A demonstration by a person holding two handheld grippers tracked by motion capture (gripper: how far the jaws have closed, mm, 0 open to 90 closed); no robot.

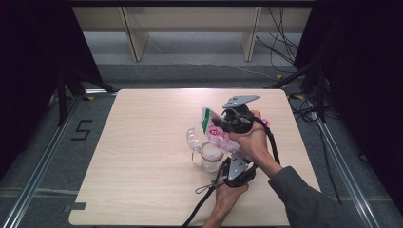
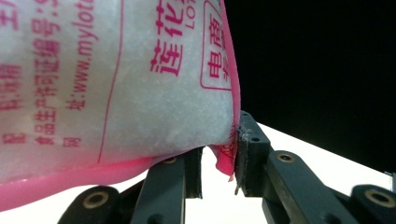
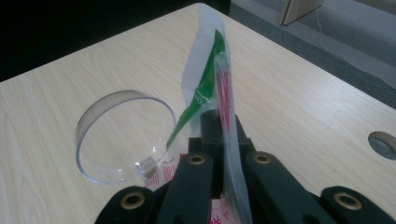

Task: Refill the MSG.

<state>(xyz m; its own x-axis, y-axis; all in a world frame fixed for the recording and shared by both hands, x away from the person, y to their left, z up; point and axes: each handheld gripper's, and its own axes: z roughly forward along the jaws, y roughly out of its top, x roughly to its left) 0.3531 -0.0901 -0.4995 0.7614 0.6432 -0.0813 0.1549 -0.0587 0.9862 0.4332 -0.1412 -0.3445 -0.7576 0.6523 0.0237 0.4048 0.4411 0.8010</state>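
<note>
High view, pink and white bag (image 1: pixel 222 137) of white grains over a clear jar (image 1: pixel 210 159), both grippers (image 1: pixel 231 119) (image 1: pixel 227 169) pinching it, bare table (image 1: pixel 138 142) all around.

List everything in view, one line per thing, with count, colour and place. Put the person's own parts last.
bag: one, white with pink print and a green strip, held above the jar between both grippers.
jar: one, clear, on the table under the bag.
lid: one, clear, hinged open at the jar's left.
table: one, light wood, centre of the high view.
shelf legs: two, pale wood, on the floor beyond the table.
cables: several, black, on the floor at the far right.
left gripper: black, near edge, shut on the bag's pink edge.
right gripper: black, above the jar, shut on the bag's top.
hands: two, one on each gripper.
</note>
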